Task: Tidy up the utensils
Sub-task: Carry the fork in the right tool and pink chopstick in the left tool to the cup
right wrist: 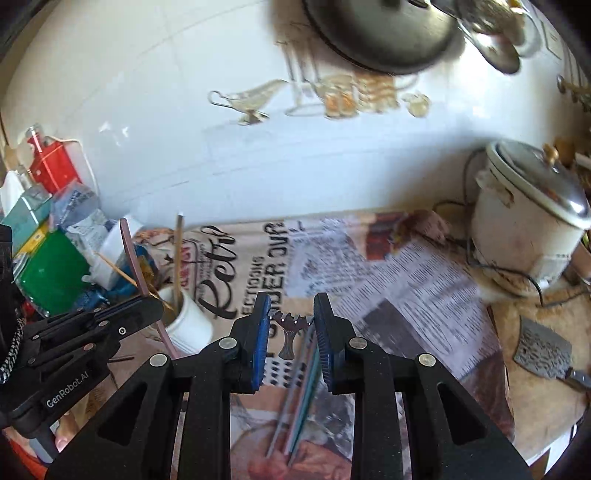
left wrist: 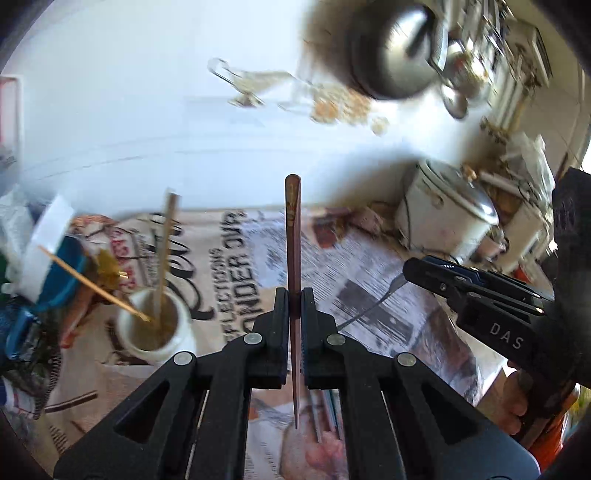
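Observation:
My left gripper (left wrist: 294, 295) is shut on a brown chopstick (left wrist: 293, 236) that stands upright between its jaws; it also shows in the right wrist view (right wrist: 129, 251). A white cup (left wrist: 159, 328) to its left holds two thin sticks (left wrist: 164, 254). The cup also shows in the right wrist view (right wrist: 188, 321). My right gripper (right wrist: 291, 314) is open over the newspaper, its jaws either side of a metal fork (right wrist: 291, 328). Several thin chopsticks (right wrist: 299, 391) lie under it. In the left wrist view the right gripper (left wrist: 410, 267) is at the right, over the fork (left wrist: 373, 306).
Newspaper (right wrist: 406, 266) covers the table. A white rice cooker (right wrist: 528, 218) stands at the right, a cleaver (right wrist: 543, 350) lies by the right edge. Bottles and boxes (right wrist: 48, 206) crowd the left. A white tiled wall (right wrist: 184, 92) is behind, with a pot lid (right wrist: 380, 29) hanging.

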`<control>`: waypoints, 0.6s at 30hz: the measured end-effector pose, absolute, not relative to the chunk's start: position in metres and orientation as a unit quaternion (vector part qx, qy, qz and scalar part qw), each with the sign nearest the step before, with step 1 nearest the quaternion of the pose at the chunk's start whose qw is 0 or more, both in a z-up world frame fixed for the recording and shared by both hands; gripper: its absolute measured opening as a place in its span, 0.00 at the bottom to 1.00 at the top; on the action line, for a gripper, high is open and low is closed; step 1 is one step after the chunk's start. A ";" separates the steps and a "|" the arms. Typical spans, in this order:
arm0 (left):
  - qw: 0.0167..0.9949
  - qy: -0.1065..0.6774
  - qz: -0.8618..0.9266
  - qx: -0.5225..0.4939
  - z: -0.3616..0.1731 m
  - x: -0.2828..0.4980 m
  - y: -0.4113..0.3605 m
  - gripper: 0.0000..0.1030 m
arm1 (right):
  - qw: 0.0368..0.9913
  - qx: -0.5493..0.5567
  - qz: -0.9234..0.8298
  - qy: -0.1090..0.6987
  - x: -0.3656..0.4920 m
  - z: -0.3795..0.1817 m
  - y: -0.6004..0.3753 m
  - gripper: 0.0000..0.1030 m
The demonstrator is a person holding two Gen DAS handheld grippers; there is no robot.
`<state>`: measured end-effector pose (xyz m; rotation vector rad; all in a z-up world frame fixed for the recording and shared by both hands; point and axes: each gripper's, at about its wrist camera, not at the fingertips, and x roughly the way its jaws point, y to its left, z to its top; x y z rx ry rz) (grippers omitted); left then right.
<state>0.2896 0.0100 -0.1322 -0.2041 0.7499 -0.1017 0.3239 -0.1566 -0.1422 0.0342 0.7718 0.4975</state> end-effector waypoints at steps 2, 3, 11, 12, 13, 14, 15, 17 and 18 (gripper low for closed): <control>0.929 0.355 -0.032 -0.102 -0.126 0.286 0.024 0.04 | 0.896 0.012 0.255 0.364 0.324 -0.135 -0.144 0.21; 0.931 0.349 -0.024 -0.103 -0.122 0.284 0.032 0.04 | 0.895 0.010 0.263 0.359 0.323 -0.132 -0.138 0.21; 0.947 0.295 0.047 -0.116 -0.091 0.271 0.086 0.04 | 0.886 -0.011 0.326 0.329 0.319 -0.108 -0.084 0.21; 0.948 0.290 0.053 -0.118 -0.089 0.271 0.092 0.04 | 0.884 -0.013 0.333 0.327 0.319 -0.106 -0.078 0.21; 0.949 0.285 0.060 -0.122 -0.086 0.271 0.099 0.04 | 0.882 -0.016 0.342 0.323 0.319 -0.104 -0.071 0.21; 0.950 0.279 0.067 -0.124 -0.084 0.270 0.105 0.04 | 0.880 -0.018 0.350 0.320 0.319 -0.102 -0.065 0.21; 0.951 0.274 0.076 -0.126 -0.082 0.271 0.112 0.04 | 0.879 -0.019 0.356 0.317 0.320 -0.101 -0.060 0.21; 0.951 0.269 0.087 -0.129 -0.081 0.270 0.121 0.04 | 0.874 -0.022 0.372 0.312 0.322 -0.098 -0.048 0.21; 0.950 0.267 0.094 -0.131 -0.080 0.272 0.126 0.04 | 0.872 -0.023 0.378 0.311 0.324 -0.098 -0.044 0.21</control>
